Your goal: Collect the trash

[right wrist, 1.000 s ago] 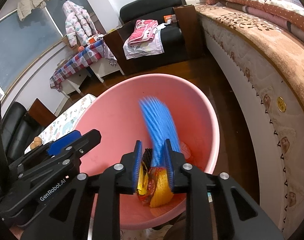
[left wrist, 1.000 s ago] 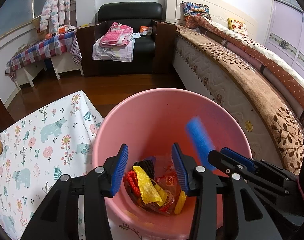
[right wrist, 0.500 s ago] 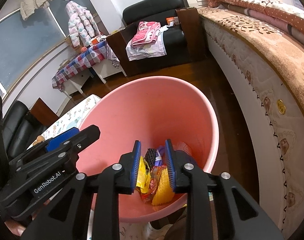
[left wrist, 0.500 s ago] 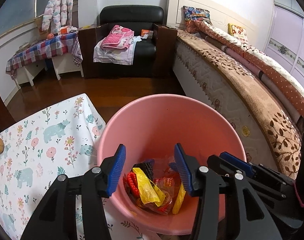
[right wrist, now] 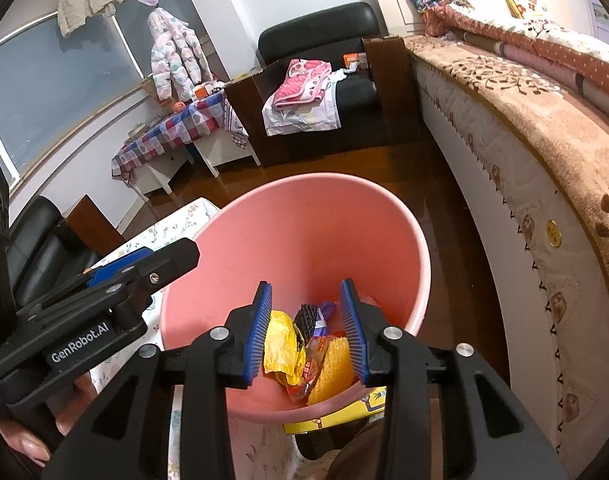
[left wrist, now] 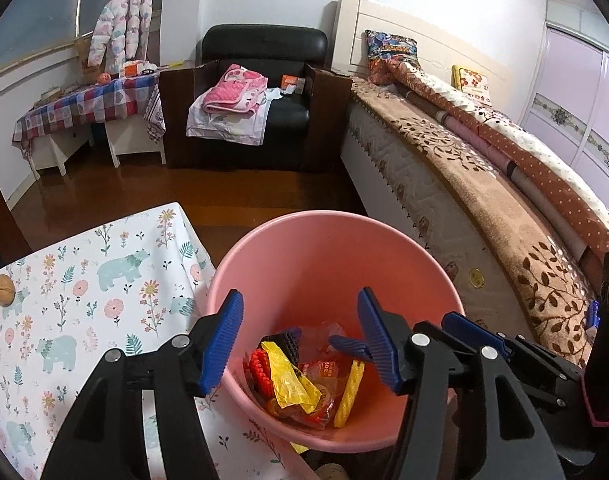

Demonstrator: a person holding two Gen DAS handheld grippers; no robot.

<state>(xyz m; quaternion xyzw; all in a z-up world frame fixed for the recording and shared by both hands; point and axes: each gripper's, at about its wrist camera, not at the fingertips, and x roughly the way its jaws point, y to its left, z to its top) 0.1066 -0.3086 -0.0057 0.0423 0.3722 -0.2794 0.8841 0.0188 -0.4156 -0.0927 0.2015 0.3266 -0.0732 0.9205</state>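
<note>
A pink bin (left wrist: 332, 256) stands just below both grippers, beside the table's edge. At its bottom lies the trash: a crumpled yellow wrapper (left wrist: 290, 380), red and orange packets, a black ridged piece and a blue strip (left wrist: 350, 346). My left gripper (left wrist: 298, 308) hangs over the bin's near rim, its jaws opening wide with nothing between them. My right gripper (right wrist: 306, 292) hovers above the same trash (right wrist: 300, 344), its jaws also opening and empty. Each gripper shows at the side of the other's view.
A table with a floral cloth (left wrist: 84, 300) lies left of the bin, two walnuts (left wrist: 2, 288) at its far left. A bed (left wrist: 484, 200) runs along the right. A black armchair (left wrist: 256, 92) stands across the wooden floor. A yellow box (right wrist: 344, 412) sits under the bin.
The blue strip that was dropping from the right gripper now lies in the bin. Both grippers have risen slightly and their jaws stand wider.
</note>
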